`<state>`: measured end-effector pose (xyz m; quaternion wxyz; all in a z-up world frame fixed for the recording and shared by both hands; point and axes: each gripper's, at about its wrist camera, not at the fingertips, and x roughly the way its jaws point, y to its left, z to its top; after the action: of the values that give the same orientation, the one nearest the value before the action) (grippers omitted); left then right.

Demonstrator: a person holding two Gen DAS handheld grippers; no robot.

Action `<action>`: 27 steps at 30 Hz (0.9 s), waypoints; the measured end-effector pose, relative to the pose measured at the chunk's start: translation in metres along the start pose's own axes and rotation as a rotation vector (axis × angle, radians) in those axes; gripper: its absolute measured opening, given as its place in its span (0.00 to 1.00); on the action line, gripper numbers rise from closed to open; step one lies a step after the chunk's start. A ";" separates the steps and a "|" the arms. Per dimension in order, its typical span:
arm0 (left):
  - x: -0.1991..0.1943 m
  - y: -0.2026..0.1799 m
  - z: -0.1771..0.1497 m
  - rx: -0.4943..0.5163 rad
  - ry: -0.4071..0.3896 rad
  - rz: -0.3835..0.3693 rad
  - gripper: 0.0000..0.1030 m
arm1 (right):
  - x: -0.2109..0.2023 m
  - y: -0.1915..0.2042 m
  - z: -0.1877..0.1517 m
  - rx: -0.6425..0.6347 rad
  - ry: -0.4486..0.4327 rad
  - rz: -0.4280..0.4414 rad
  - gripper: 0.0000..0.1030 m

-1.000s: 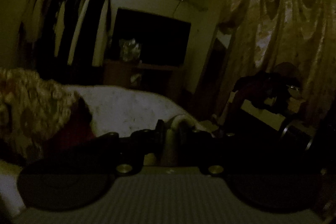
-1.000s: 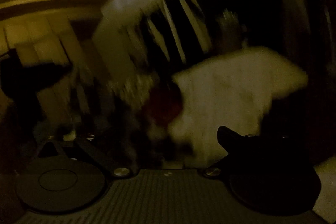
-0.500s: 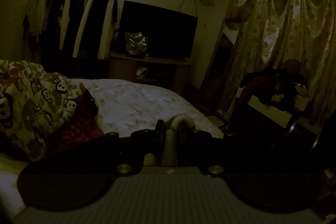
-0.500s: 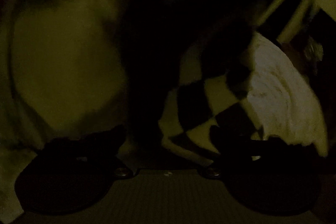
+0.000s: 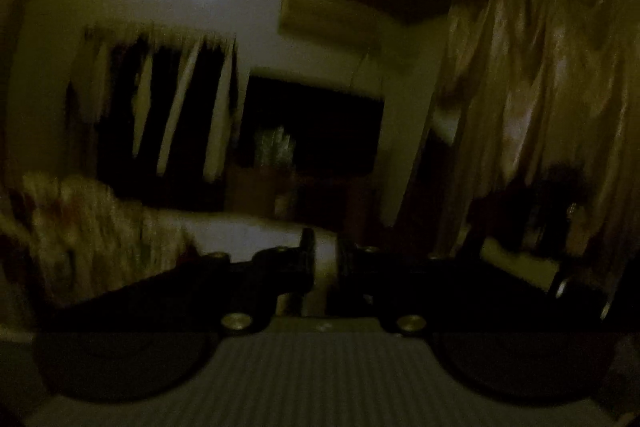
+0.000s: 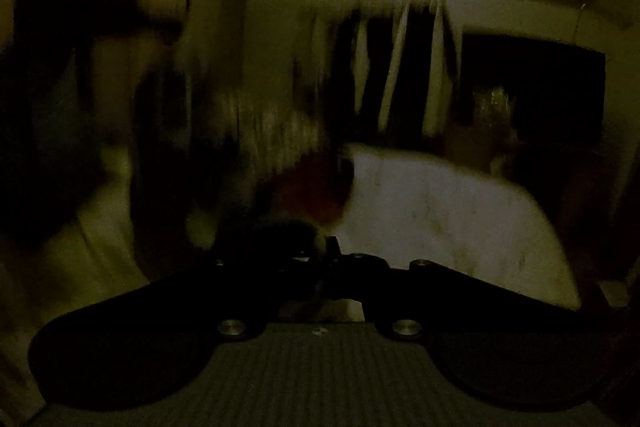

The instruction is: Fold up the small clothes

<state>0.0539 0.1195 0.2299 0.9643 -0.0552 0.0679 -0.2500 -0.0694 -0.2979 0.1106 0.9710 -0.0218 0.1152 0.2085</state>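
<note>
Dim bedroom, both wrist views smeared by motion blur, so take this loosely. Left gripper (image 5: 325, 245) points roughly level over the bed (image 5: 248, 231), jaws closing, with a strip of pale cloth (image 5: 325, 269) squeezed in the narrow gap between them, low centre of frame. That's the only bit of clothing I can pin to a grip. Right gripper (image 6: 330, 255) also sits about level, tipped slightly down, jaws closing and the tips look like they've met. A dark fuzzy lump (image 6: 288, 231) sits right at the tips, but it's too murky to tell if anything is caught. Going outward: the left view has a patterned heap (image 5: 92, 227) at lower left, hanging clothes (image 5: 172, 107) on the far wall, a dark TV (image 5: 320, 123) in the middle and a big curtain (image 5: 540, 87) filling the right side. The right view never gets the curtain. It has the bed's pale cover spreading to the right, a reddish thing (image 6: 312, 191) just above the fingers, and a dark blurry mass at upper left that I can't identify.
</note>
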 end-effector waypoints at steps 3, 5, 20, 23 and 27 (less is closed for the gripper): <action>-0.041 -0.016 0.041 0.057 -0.098 -0.028 0.09 | -0.048 0.001 0.054 -0.046 -0.128 0.004 0.05; -0.057 -0.025 0.060 0.080 -0.126 -0.040 0.09 | -0.071 0.005 0.084 -0.056 -0.195 0.034 0.05; -0.016 -0.057 -0.159 -0.118 0.371 -0.277 0.99 | -0.072 -0.030 0.060 0.009 -0.142 -0.080 0.05; -0.024 -0.076 -0.180 -0.053 0.391 -0.328 0.99 | -0.076 -0.034 0.057 0.042 -0.118 -0.102 0.05; -0.043 -0.126 -0.205 0.173 0.412 -0.361 1.00 | -0.061 -0.049 0.057 0.094 -0.087 -0.135 0.06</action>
<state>-0.0752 0.0162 0.0496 0.8713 0.0678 0.2297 -0.4283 -0.0915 -0.3621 0.1800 0.9869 0.0251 0.0809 0.1376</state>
